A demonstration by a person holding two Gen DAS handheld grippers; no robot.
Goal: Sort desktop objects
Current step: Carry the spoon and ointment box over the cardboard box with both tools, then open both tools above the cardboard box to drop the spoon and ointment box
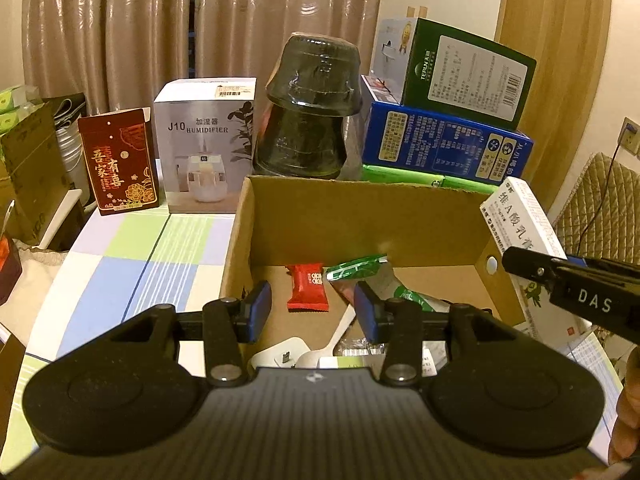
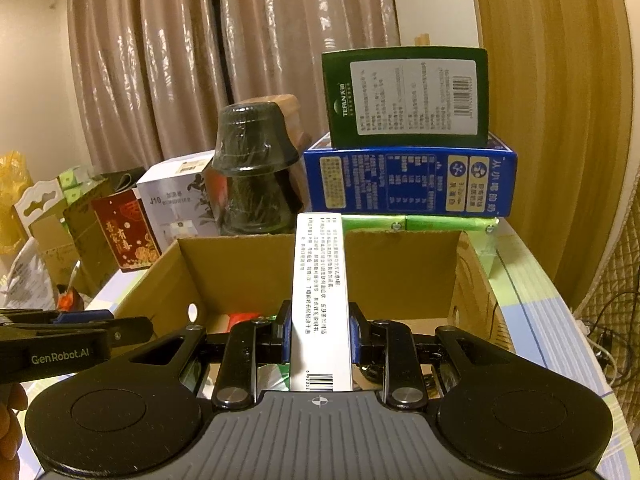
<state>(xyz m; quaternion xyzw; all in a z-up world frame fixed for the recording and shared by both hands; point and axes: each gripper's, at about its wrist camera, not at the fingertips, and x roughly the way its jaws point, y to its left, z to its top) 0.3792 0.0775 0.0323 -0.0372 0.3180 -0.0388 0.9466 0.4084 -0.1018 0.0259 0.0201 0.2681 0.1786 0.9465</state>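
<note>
**Right tool holding a carton above the sorting box; left tool empty.**

The right tool [image 2: 319, 336] pinched a slim white printed cardboard carton [image 2: 318, 292] between its blue pads, above the near rim of the open brown cardboard box [image 2: 456, 280] on the checked counter [image 1: 132, 264]. The left tool [image 1: 314, 306] stood spread with nothing between its jaws, over the red sweet wrapper [image 1: 308, 286] and green sachet [image 1: 356, 268] lying in the box. Risk: the pads gripped the carton only near its lower end, so it could pivot or slip, or catch the box rim and fall outside.
</note>
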